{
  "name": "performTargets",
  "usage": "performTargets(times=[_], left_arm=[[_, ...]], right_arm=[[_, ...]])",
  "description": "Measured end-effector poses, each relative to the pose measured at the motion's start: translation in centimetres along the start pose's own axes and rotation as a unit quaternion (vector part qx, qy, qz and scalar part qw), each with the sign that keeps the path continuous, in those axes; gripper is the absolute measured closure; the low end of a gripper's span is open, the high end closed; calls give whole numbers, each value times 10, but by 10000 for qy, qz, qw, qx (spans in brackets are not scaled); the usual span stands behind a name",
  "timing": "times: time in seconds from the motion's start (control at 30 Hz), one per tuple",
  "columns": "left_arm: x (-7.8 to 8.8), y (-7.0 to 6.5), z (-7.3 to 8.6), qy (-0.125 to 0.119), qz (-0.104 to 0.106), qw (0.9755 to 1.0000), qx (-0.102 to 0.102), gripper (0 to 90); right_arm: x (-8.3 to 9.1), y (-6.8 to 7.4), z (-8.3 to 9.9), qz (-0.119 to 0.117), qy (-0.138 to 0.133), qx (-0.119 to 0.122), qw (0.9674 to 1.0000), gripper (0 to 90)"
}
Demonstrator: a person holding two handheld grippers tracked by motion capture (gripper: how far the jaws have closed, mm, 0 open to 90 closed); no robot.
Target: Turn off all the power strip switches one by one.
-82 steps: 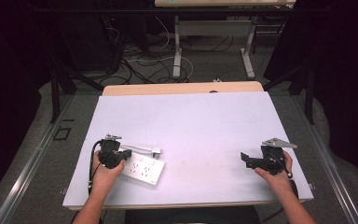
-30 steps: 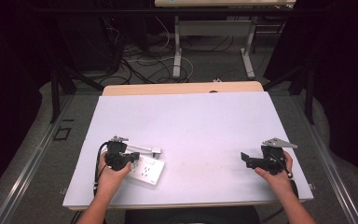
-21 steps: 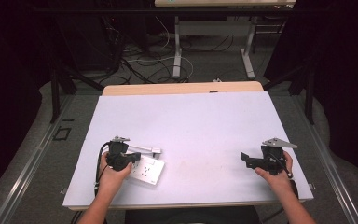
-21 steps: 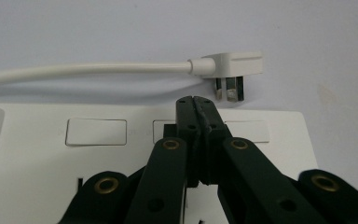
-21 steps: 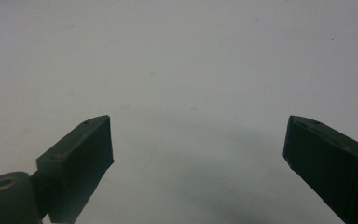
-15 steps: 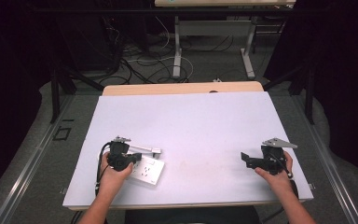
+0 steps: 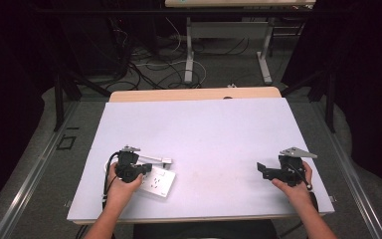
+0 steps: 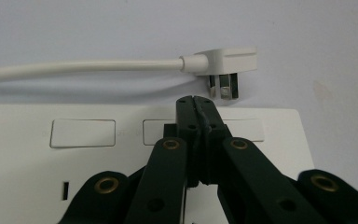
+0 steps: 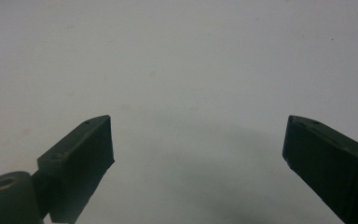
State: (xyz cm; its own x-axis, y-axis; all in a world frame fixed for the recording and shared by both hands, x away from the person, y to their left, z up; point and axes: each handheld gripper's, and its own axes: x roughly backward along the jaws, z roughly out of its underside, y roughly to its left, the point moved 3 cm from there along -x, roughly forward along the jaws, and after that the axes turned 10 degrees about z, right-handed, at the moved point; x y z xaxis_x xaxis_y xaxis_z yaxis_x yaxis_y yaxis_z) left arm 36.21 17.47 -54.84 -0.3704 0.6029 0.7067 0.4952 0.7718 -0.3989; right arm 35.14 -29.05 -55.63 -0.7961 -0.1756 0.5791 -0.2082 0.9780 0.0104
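White power strip; flat rocker switches; white plug beside

Table with a pale lavender-white top and a bare wooden strip along its far edge. A white power strip lies flat near the front left corner; its white plug and cord rest on the surface just beyond it.

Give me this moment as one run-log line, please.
left gripper: shut, over power strip | plug: unplugged, beside strip | right gripper: open, empty
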Motion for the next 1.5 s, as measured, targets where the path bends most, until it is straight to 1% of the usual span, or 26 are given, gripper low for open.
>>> performTargets(times=[0.2, 0.27, 0.33, 0.43, 0.5, 0.7, 0.93, 1.13, 1.27, 1.5], left_arm=[[0, 2, 0, 31, 61, 10000, 22, 900], [-2, 2, 1, 52, 192, 9998, 87, 900], [-3, 1, 0, 57, 166, 9998, 66, 900], [-2, 1, 0, 39, 116, 9999, 74, 900], [-2, 2, 0, 25, 142, 9998, 106, 900], [-2, 0, 1, 24, 60, 10000, 33, 900], [-2, -1, 1, 12, 23, 10000, 16, 900], [-1, -2, 0, -17, 44, 10000, 24, 900], [1, -3, 0, -30, 65, 10000, -6, 900], [1, -10, -1, -53, 112, 9999, -63, 900]], right_arm=[[0, 0, 0, -6, 0, -3, 10000, 80], [0, 0, 0, -3, 0, -3, 10000, 80], [0, 0, 0, 21, 30, 6, 10000, 80], [0, 0, 0, -7, -2, -3, 10000, 80], [0, 0, 0, 1, 2, -10, 10000, 80], [0, 0, 0, 5, -2, -6, 10000, 80], [0, 0, 0, -1, -2, -9, 10000, 80], [0, 0, 0, 3, 1, -31, 10000, 80], [0, -1, 0, 4, -11, -10, 10000, 80], [1, -1, 0, 7, -12, -2, 10000, 80]])
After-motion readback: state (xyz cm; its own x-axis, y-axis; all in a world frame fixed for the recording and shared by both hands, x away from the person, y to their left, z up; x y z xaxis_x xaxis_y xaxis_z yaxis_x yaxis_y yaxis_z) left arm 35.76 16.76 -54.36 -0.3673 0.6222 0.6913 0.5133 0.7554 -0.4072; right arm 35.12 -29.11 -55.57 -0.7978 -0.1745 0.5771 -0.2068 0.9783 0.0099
